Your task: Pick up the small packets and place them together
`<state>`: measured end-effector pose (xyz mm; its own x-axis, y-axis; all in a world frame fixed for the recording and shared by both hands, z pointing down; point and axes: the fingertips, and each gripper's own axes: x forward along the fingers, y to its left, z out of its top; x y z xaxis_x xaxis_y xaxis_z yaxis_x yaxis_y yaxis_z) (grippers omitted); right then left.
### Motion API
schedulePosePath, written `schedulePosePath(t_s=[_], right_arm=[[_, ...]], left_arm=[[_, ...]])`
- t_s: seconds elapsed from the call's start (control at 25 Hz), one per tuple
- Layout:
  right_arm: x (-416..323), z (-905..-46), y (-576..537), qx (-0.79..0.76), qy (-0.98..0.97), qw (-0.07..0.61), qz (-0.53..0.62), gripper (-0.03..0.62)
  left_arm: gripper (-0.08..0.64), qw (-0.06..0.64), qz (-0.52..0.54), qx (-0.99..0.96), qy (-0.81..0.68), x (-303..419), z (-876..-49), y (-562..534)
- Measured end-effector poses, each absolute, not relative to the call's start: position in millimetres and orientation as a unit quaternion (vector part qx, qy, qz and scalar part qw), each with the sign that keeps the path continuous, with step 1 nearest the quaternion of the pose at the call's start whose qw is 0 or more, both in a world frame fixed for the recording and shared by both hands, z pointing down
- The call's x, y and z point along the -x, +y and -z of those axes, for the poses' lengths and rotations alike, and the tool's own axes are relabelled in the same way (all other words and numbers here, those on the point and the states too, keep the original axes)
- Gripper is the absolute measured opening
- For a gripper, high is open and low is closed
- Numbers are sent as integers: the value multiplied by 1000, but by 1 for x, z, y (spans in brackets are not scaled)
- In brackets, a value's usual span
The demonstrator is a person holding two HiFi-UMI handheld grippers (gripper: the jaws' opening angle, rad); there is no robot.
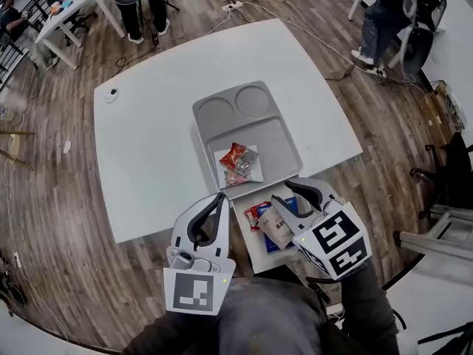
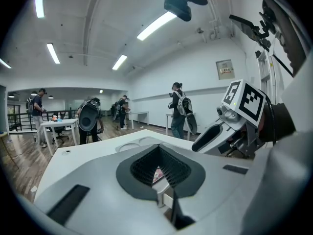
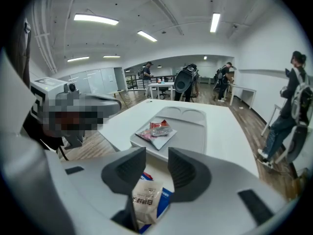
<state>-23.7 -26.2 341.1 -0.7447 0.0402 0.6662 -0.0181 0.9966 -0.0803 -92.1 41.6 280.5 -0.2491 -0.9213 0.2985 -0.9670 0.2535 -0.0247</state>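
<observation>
My right gripper (image 1: pixel 284 192) (image 3: pixel 156 153) is shut on a pale beige packet (image 1: pixel 276 228) (image 3: pixel 144 202), which hangs between its jaws over a small white stand (image 1: pixel 255 251) at the table's near edge. A red packet (image 1: pixel 255 213) and a blue packet (image 1: pixel 270 244) (image 3: pixel 165 198) lie on that stand under it. On the grey tray (image 1: pixel 281 135) (image 3: pixel 195 126) a small pile of red and silvery packets (image 1: pixel 240 165) (image 3: pixel 156 129) rests on a white sheet. My left gripper (image 1: pixel 220 198) (image 2: pixel 159 148) hovers beside the stand near the tray's front edge, shut and empty.
The tray sits mid-table on the white table (image 1: pixel 148 139) and has two round wells at its far end. A small white object (image 1: pixel 111 95) lies at the table's far left corner. Other people, desks and chairs stand around on the wooden floor.
</observation>
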Motion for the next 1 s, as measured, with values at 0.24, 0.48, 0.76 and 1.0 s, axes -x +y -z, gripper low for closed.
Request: schedulePosePath(t_s=[0.24,0.48,0.76,1.0], right_arm=[[11,-370,4,23,-918,391,-54,140],[5,-401,28,37,-896,440,-37,186],[5,-419,37,41,-883,467,-17,236],[2,-431,43,45,-873,486,2,255]], left_arm=[[0,113,-102,-619,-771,85,-284,39],[0,115,-101,-625,-766,84,-287,43],[0,118,-102,-629,-762,89,-293,46],[0,122,-102,-635,-756,90,-295,44]])
